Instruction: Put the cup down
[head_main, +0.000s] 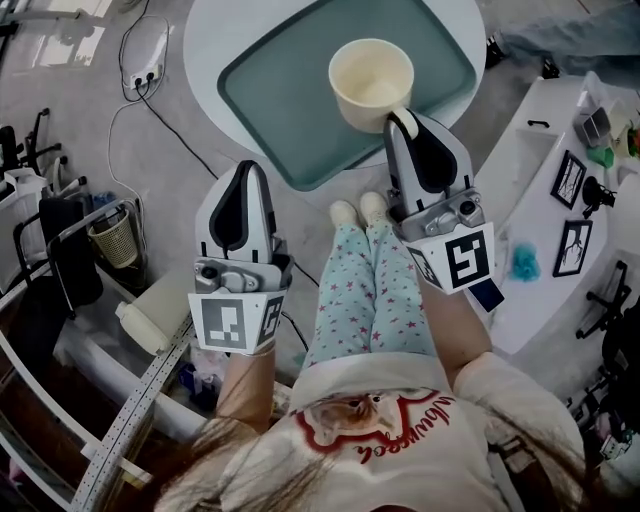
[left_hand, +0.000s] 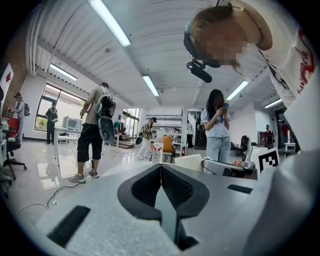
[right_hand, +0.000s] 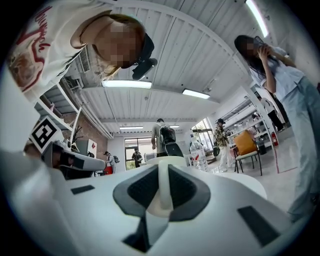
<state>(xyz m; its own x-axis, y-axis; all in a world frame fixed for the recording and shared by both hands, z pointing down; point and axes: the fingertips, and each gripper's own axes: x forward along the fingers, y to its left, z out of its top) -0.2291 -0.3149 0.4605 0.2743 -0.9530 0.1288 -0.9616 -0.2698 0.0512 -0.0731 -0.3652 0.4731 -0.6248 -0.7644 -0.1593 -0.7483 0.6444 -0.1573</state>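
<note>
A cream cup (head_main: 370, 82) hangs over the teal tray (head_main: 280, 90) on the round white table (head_main: 205, 40). My right gripper (head_main: 403, 122) is shut on the cup's handle, and in the right gripper view the white handle (right_hand: 163, 192) runs between the closed jaws with the cup's rim (right_hand: 167, 161) beyond. Whether the cup touches the tray is unclear. My left gripper (head_main: 247, 168) is held nearer the person, left of the knees and short of the table, shut with nothing in it. In the left gripper view its jaws (left_hand: 161, 167) meet, and the cup (left_hand: 189, 162) shows beyond them.
A power strip (head_main: 145, 75) and cables lie on the floor left of the table. A wire basket (head_main: 113, 240) stands at the left. A white counter (head_main: 530, 190) with picture frames (head_main: 573, 247) is at the right. Several people stand in the room.
</note>
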